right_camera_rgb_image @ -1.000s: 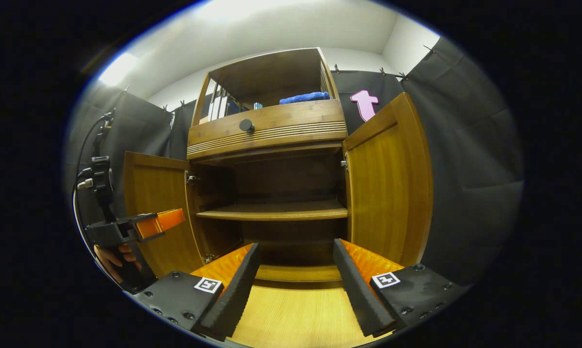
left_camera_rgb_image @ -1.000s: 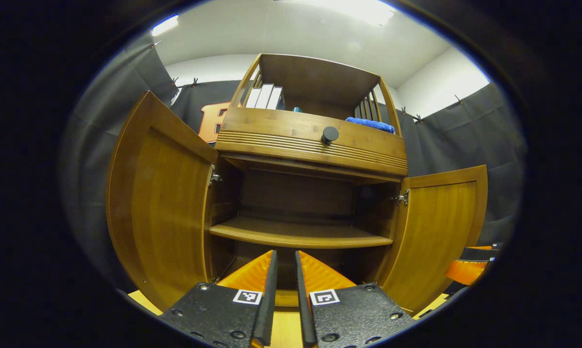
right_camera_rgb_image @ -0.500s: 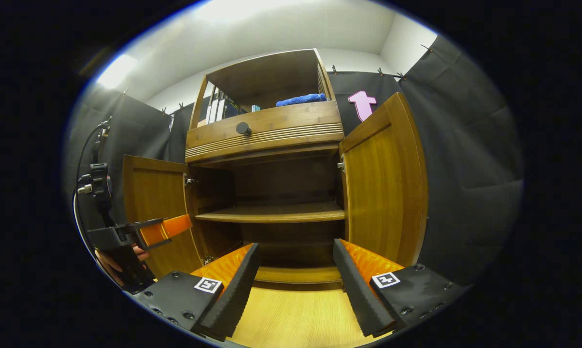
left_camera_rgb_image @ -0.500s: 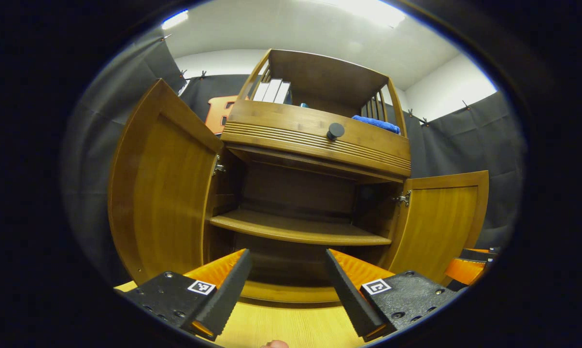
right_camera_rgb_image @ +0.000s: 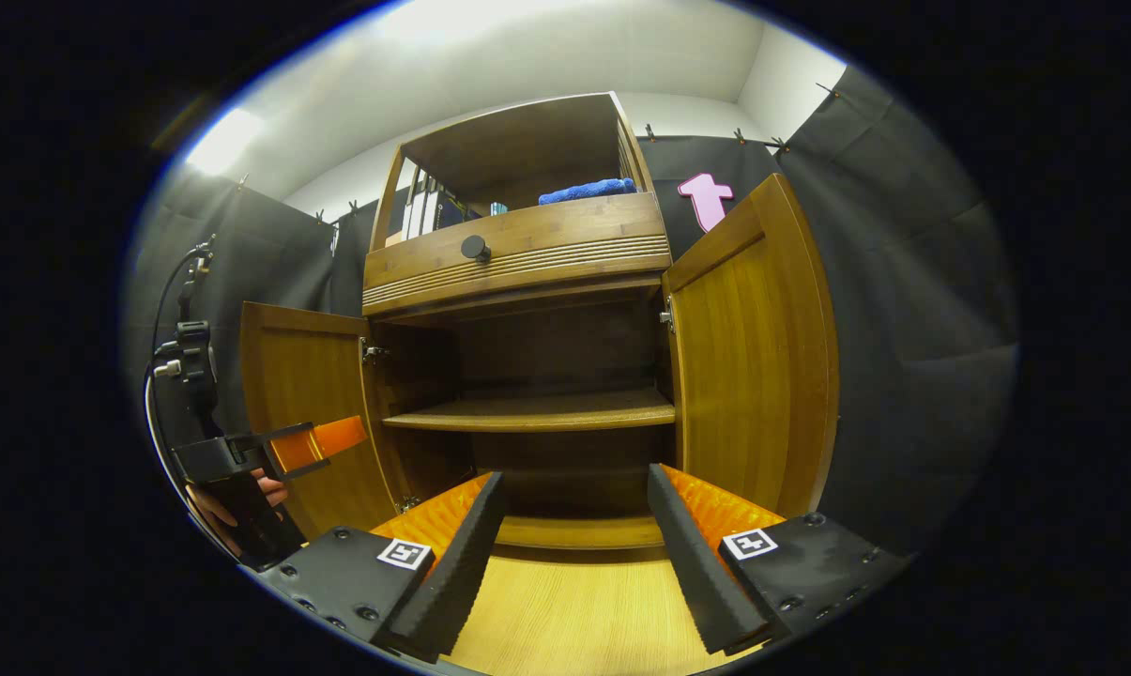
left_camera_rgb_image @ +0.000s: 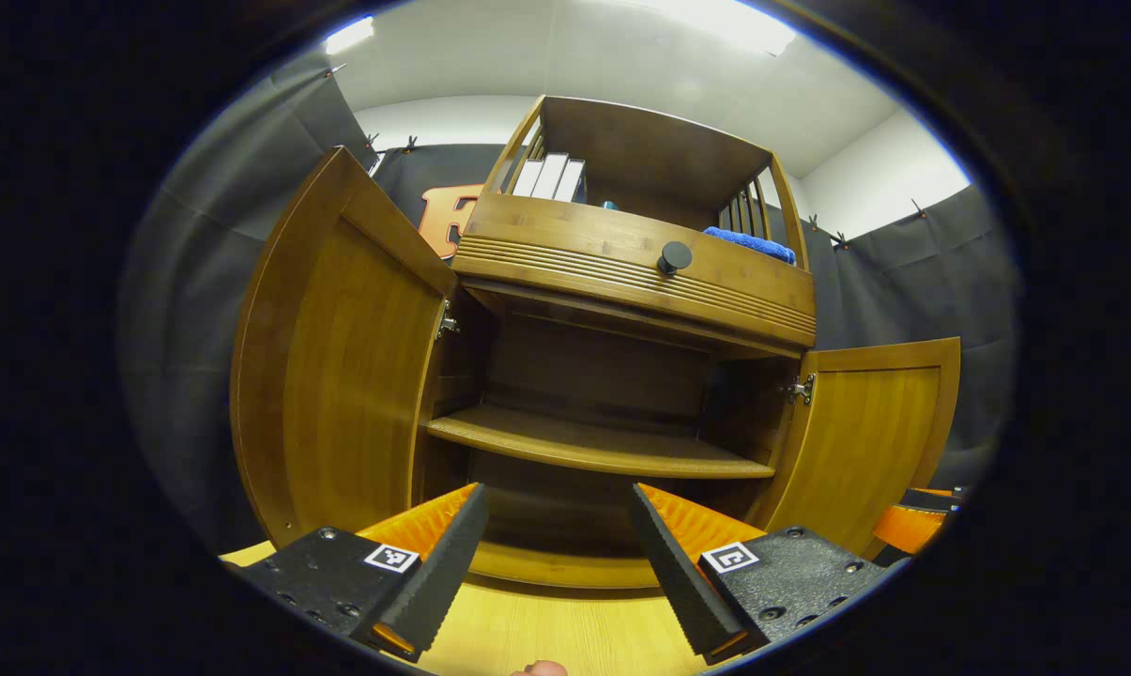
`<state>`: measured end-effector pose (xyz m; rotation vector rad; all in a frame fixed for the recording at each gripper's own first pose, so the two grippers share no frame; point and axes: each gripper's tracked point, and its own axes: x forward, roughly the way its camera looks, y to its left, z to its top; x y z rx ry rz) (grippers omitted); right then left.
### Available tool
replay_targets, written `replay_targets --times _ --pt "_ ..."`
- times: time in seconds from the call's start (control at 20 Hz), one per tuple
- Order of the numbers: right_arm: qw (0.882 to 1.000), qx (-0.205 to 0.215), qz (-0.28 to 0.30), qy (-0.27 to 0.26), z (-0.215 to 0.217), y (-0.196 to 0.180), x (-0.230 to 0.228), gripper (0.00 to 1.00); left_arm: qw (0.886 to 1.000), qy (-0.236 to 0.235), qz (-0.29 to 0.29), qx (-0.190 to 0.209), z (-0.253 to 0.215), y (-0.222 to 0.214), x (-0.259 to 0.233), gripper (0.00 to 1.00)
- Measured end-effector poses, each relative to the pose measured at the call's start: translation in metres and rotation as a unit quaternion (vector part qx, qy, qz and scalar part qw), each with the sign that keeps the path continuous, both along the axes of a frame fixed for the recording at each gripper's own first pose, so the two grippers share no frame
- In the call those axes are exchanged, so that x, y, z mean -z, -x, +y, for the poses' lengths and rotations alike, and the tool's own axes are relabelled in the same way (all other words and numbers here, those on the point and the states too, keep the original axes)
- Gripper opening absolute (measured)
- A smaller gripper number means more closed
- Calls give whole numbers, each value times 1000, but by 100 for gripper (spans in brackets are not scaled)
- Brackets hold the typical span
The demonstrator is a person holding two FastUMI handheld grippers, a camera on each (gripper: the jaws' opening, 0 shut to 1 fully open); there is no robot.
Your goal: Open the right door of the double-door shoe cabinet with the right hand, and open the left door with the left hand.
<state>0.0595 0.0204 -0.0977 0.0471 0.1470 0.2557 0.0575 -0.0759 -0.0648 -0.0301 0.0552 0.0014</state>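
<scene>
Left door (left_camera_rgb_image: 340, 366) and right door (right_camera_rgb_image: 753, 357) swung wide — both grippers, left gripper (left_camera_rgb_image: 556, 554) and right gripper (right_camera_rgb_image: 574, 545), spread, apparently holding nothing.

right gripper (left_camera_rgb_image: 912, 526) cut off at edge, hand (right_camera_rgb_image: 232, 502) partly hidden

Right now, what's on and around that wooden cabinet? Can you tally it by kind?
Open doors: 2, left door and right door
Drawer knobs: 1
Inner shelves: 1
Blue cloths: 1
Grippers: 2, left gripper, right gripper
Total: 7
</scene>
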Motion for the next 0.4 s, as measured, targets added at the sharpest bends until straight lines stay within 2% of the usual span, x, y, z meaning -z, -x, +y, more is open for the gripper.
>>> replay_targets --times 0.1,0.15,0.3,0.35,0.4 --pt "1000 2 2 -1 -1 2 1 100 1000 3 1 5 -2 0 1 95" --pt "1000 3 2 -1 -1 1 1 97 1000 3 1 7 -3 2 1 95" --pt "1000 8 3 -3 -3 0 1 97 1000 -4 -2 9 -2 2 -1 95" --pt "1000 9 4 -4 -4 0 2 97 1000 -5 -3 11 -3 4 -1 92" --pt "1000 11 4 -4 -5 0 2 97 1000 -5 -4 14 -3 4 -2 95"
